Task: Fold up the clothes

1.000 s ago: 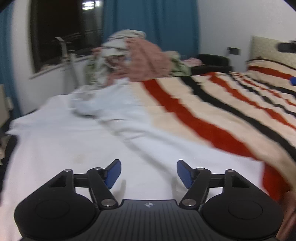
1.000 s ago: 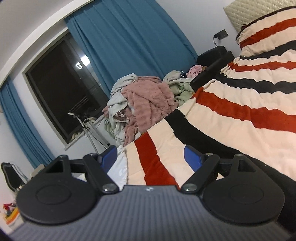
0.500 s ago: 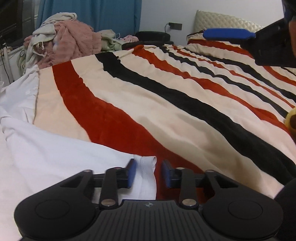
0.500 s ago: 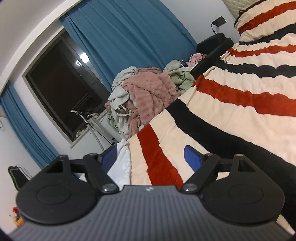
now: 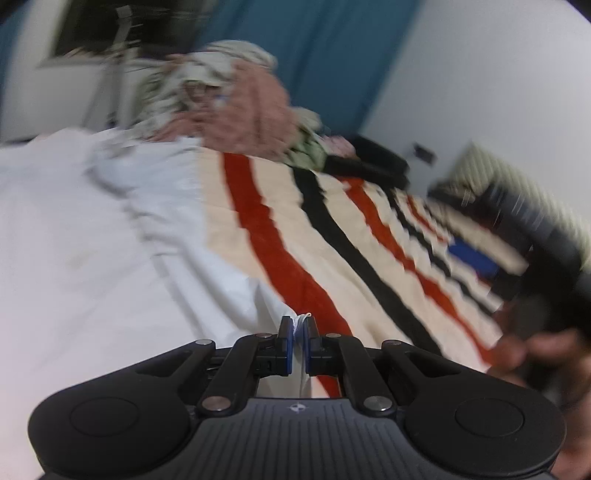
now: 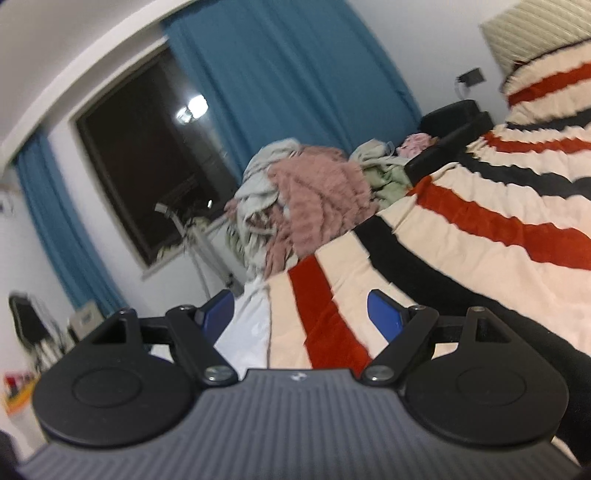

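Note:
A white garment [image 5: 92, 266] lies spread over the left part of the bed, on a blanket striped cream, red and black [image 5: 332, 236]. My left gripper [image 5: 299, 330] is shut on the garment's near edge, and a thin fold of white cloth shows between the blue pads. At the right of the left wrist view a hand [image 5: 532, 354] holds the other gripper, blurred. In the right wrist view my right gripper [image 6: 301, 314] stands open above the blanket [image 6: 480, 236] with nothing between its fingers. A strip of the white garment [image 6: 247, 332] shows under its left finger.
A heap of unfolded clothes [image 6: 314, 199], pink, grey and green, sits at the bed's far end below blue curtains [image 6: 295, 81] and a dark window [image 6: 147, 155]. A black chair [image 6: 454, 122] stands beside the heap. A quilted headboard [image 6: 535, 33] is at the far right.
My left gripper closed from wide open onto the white garment's edge, then lifted and rolled, swinging its view back toward the clothes heap. The right gripper stayed open and shifted a little.

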{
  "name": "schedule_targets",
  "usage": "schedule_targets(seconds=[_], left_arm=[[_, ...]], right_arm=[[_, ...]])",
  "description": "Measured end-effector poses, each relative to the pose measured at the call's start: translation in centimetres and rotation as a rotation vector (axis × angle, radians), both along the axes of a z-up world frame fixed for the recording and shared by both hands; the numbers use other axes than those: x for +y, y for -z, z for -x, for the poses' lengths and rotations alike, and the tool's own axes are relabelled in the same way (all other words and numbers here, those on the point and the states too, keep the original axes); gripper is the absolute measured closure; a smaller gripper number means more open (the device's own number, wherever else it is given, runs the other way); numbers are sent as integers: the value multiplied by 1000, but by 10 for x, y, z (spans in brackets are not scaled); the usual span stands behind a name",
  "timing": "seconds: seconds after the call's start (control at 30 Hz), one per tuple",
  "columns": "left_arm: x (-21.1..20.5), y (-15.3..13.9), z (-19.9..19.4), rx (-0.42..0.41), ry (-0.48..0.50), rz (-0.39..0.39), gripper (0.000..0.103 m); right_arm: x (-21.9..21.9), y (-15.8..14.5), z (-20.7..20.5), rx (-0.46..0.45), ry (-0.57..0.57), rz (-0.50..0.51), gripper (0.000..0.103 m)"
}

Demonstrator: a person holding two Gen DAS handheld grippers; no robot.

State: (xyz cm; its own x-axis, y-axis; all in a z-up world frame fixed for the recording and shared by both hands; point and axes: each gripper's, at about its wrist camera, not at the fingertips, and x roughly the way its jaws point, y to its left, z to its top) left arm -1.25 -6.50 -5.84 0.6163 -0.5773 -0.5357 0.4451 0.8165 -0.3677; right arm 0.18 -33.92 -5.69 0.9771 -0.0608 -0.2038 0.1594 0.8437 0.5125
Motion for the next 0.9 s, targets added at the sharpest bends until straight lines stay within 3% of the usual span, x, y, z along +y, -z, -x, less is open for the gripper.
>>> schedule_targets(seconds=[0.2,0.37,0.57,0.67,0.73,0.9], left_arm=[[79,7,34,123,-168,44,97],[120,36,34,229,-287,-29,97],[113,40,36,179,-269,-133,95],[102,34,37,142,-202,-153,75],[98,28,40,106,-176,-159,50],[89,5,38,-2,-181,-203,25]], right_arm=[[32,2,-10,63,-109,54,21],[44,4,-14,95,-140,82,21],[55,5,-15,116,-158,127,21],[60,4,-12,115,-166,161,21],[65,2,-11,108,-179,185,21],[76,-1,-9,90,-188,242,22]])
